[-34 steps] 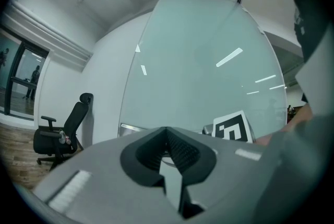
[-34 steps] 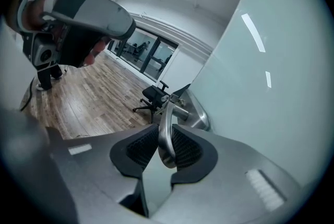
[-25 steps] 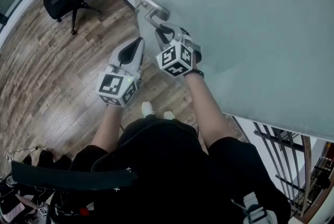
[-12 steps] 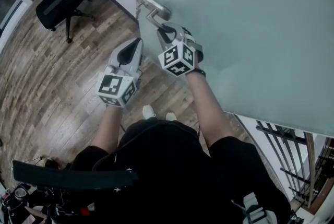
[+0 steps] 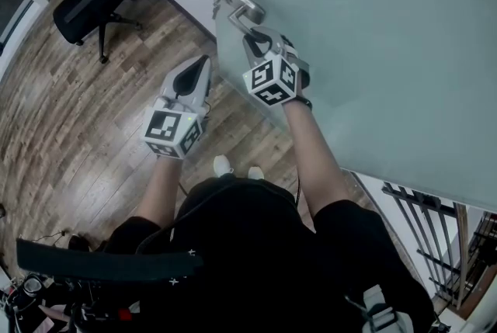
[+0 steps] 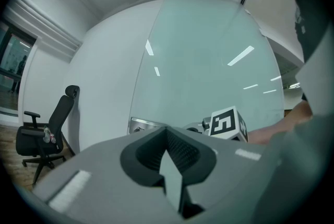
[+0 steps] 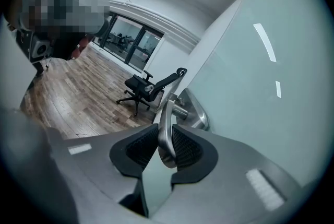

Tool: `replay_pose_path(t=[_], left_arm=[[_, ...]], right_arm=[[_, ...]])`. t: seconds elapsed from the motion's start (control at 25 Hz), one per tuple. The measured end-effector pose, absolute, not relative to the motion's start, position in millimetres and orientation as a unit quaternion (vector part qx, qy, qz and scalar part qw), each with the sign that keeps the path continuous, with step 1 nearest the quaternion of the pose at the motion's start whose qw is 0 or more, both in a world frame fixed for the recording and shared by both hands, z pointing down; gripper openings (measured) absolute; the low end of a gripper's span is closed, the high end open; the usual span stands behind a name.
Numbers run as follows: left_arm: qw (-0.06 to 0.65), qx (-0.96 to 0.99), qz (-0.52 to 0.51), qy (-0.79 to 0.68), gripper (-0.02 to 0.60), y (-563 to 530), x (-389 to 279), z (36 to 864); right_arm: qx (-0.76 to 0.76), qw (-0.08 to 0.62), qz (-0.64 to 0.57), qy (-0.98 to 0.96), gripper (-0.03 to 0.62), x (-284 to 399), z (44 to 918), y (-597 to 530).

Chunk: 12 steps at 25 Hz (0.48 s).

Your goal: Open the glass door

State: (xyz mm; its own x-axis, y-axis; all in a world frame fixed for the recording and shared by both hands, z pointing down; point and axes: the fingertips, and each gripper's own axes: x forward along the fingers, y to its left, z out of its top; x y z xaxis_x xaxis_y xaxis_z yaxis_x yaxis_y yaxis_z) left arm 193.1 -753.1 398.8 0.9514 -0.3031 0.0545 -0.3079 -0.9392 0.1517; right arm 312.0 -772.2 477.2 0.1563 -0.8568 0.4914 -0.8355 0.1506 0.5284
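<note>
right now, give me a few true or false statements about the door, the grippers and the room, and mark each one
1. The right hand-held gripper is closed on the door's lever handle. True.
2. The left hand-held gripper grips that handle too. False: it is held apart from the glass door, jaws together, with nothing between them.
3. A black office chair stands in the room. True.
4. The chair stands on carpet. False: it stands on a wood floor.
</note>
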Motion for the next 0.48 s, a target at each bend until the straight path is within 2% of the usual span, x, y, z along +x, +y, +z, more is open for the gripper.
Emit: replay_pose_path(t=[0.48], left_arm=[[0.082, 0.985, 0.015, -0.153, 0.000, -760.2, 189.3, 399.0]], right_arm=[[0.662, 0.392, -0.009, -0.639, 0.087, 319.8, 474.5, -775.1]])
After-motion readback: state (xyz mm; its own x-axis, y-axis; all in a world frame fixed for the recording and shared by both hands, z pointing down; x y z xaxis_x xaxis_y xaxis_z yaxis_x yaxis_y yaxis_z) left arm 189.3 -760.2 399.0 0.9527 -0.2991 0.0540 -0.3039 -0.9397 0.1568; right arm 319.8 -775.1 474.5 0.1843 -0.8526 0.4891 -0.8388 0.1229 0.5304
